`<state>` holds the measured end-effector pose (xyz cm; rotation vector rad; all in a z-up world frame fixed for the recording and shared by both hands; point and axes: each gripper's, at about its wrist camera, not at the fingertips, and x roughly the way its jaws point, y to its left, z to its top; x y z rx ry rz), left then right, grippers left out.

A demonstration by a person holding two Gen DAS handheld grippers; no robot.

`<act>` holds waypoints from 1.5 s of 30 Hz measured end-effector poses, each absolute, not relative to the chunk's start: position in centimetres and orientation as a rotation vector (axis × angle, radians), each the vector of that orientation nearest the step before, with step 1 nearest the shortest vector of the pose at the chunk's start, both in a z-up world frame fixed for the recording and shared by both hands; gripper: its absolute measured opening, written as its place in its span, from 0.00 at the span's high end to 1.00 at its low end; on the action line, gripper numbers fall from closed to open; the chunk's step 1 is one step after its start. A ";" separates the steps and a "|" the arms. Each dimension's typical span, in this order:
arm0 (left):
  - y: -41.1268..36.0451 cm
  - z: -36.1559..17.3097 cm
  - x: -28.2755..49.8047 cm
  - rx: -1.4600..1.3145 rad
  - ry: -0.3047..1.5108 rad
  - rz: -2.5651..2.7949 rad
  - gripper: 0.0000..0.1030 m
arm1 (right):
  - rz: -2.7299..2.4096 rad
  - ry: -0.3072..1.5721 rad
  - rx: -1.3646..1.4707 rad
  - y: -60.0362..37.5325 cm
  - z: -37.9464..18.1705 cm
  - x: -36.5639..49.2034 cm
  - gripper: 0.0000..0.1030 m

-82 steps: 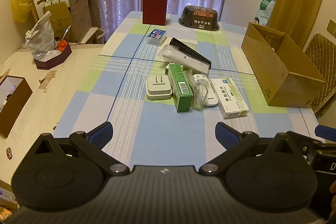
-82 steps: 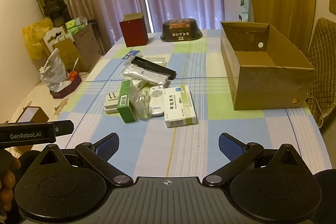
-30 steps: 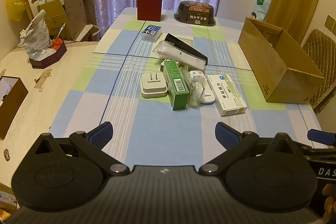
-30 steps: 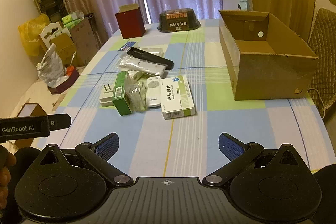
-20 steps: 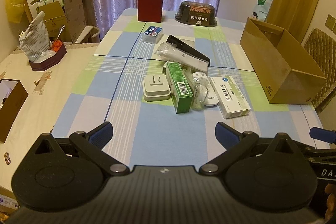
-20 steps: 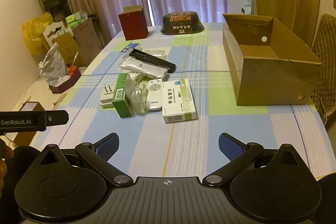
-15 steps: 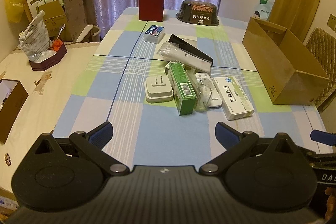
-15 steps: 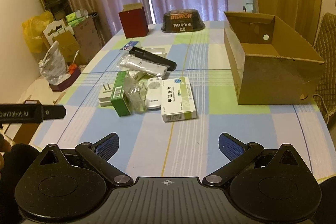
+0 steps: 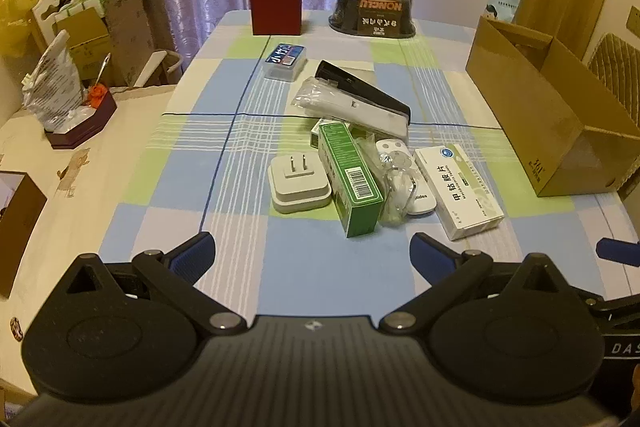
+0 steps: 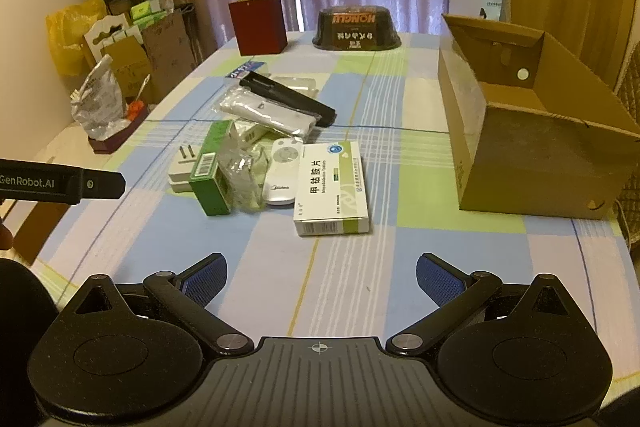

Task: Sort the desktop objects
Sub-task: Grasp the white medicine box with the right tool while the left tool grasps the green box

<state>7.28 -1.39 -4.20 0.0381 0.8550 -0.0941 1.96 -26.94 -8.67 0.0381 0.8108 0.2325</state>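
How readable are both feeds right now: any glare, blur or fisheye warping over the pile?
Left wrist: warm dim light, green box barcode sharp, cardboard box bowed by fisheye. Right wrist: medicine box print legible, corners vignetted black, no glare on the pile; both tools open.

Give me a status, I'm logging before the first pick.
Left gripper open, right gripper open, both empty. Pile untouched, medicine box nearest. Cardboard box open, nothing in the way.

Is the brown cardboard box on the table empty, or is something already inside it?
Apparently empty: in the right wrist view the cardboard box stands open-topped, showing only bare inner walls and floor. Its near corner is hidden.
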 end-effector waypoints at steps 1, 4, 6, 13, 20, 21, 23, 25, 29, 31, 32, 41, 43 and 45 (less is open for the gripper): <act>-1.5 -4.4 7.6 0.038 0.857 -0.098 0.01 | 0.234 0.814 0.035 -26.9 -8.9 2.3 0.00; -1.6 -5.0 8.5 0.043 0.863 -0.106 0.01 | 0.237 0.819 0.026 -27.0 -9.7 3.6 0.00; -1.7 -5.5 9.2 0.043 0.870 -0.106 0.01 | 0.235 0.821 0.020 -27.1 -10.3 4.6 0.00; -2.0 -7.3 11.2 0.041 0.891 -0.109 0.01 | 0.229 0.832 0.008 -27.0 -12.6 8.7 0.00; -2.5 -8.9 12.9 0.045 0.890 -0.141 0.02 | 0.234 0.852 0.006 -26.6 -14.6 12.4 0.00; -2.6 -9.1 13.2 0.046 0.888 -0.147 0.03 | 0.233 0.855 0.006 -26.5 -14.8 12.8 0.00; -2.9 -9.5 13.6 0.052 0.888 -0.159 0.06 | 0.232 0.859 0.004 -26.5 -15.3 13.5 0.00; -3.1 -9.9 14.1 0.055 0.887 -0.164 0.07 | 0.231 0.861 -0.001 -26.4 -15.6 14.1 0.01; -3.8 -10.5 15.0 0.069 0.882 -0.168 0.09 | 0.246 0.878 -0.004 -26.4 -16.2 14.8 0.15; -4.1 -10.8 15.5 0.078 0.879 -0.170 0.12 | 0.244 0.884 -0.004 -26.5 -16.5 14.9 0.15; -4.2 -10.9 15.7 0.085 0.877 -0.170 0.14 | 0.241 0.884 -0.001 -26.6 -16.6 15.0 0.15; -4.9 -12.2 16.8 0.120 0.893 -0.180 0.32 | 0.251 0.889 -0.017 -26.5 -16.9 15.9 0.30; -5.0 -12.3 16.7 0.122 0.898 -0.188 0.43 | 0.250 0.889 -0.014 -26.6 -16.8 15.9 0.31; -5.1 -12.4 16.5 0.123 0.901 -0.197 0.70 | 0.246 0.889 -0.012 -26.7 -16.7 15.8 0.32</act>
